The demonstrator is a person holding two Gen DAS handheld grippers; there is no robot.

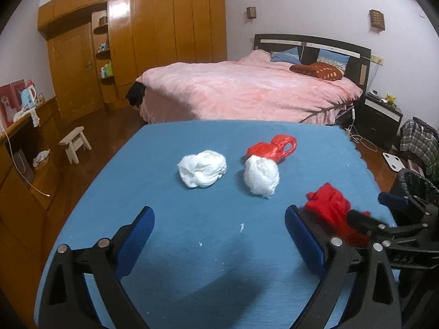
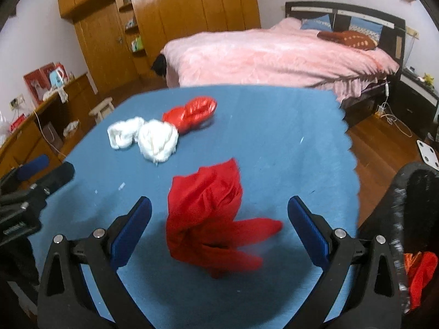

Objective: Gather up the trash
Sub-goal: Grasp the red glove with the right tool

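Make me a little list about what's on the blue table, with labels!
table: blue cloth
white wads: two, and, apart in left view
red bag: shiny, behind the right wad
red cloth: crumpled, between right gripper fingers, not gripped
left gripper: open, nothing held
bin: dark, at right edge, red item inside

Between my right gripper's (image 2: 219, 227) spread fingers lies the crumpled red bag (image 2: 208, 222), blocking the lane straight ahead. Bare blue tablecloth (image 2: 274, 137) fills the upper right of that frame, open to the scalloped edge. My left gripper (image 1: 219, 235) faces clear cloth at frame centre; beyond it stand two white wads (image 1: 203, 167) (image 1: 261, 176) and a red bag (image 1: 274, 148), with a gap between the wads.
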